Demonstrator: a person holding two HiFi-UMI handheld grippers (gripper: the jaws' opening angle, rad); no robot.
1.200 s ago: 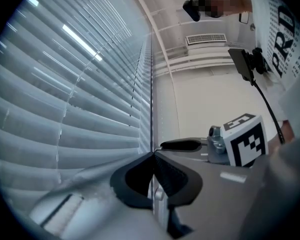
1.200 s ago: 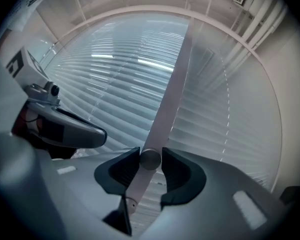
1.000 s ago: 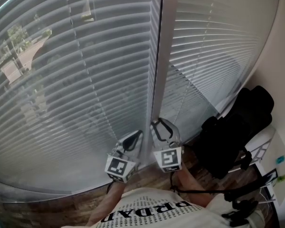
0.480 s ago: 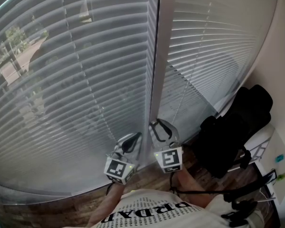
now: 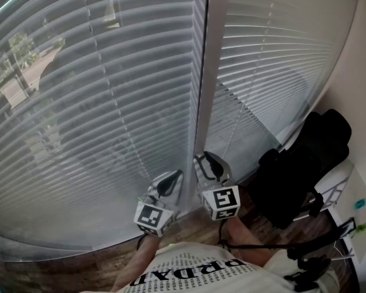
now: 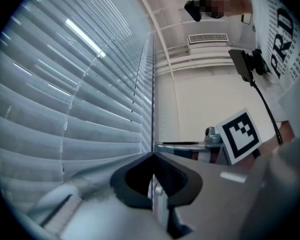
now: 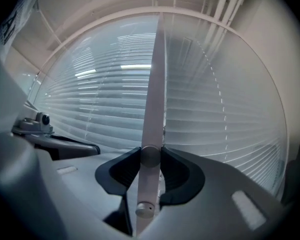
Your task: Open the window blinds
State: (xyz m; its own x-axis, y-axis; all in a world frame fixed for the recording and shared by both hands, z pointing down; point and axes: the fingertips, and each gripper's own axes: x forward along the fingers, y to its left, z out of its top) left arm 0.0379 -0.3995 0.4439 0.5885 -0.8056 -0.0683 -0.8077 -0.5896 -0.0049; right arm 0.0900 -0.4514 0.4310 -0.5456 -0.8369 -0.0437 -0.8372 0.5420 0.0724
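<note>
between blinds (image 5: 110, 102), right hand-held gripper (image 7: 150, 153) pinches wand (image 7: 154, 84), top cut off; left hand-held gripper (image 6: 153, 155) pressed together.

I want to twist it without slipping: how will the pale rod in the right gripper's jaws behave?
The rod looks straight and stiff, so it probably twists as one piece. Its surface looks smooth, so it may slip in the right gripper, which is closed on it. It seems to hang from above, so a sideways push likely swings it.
</note>
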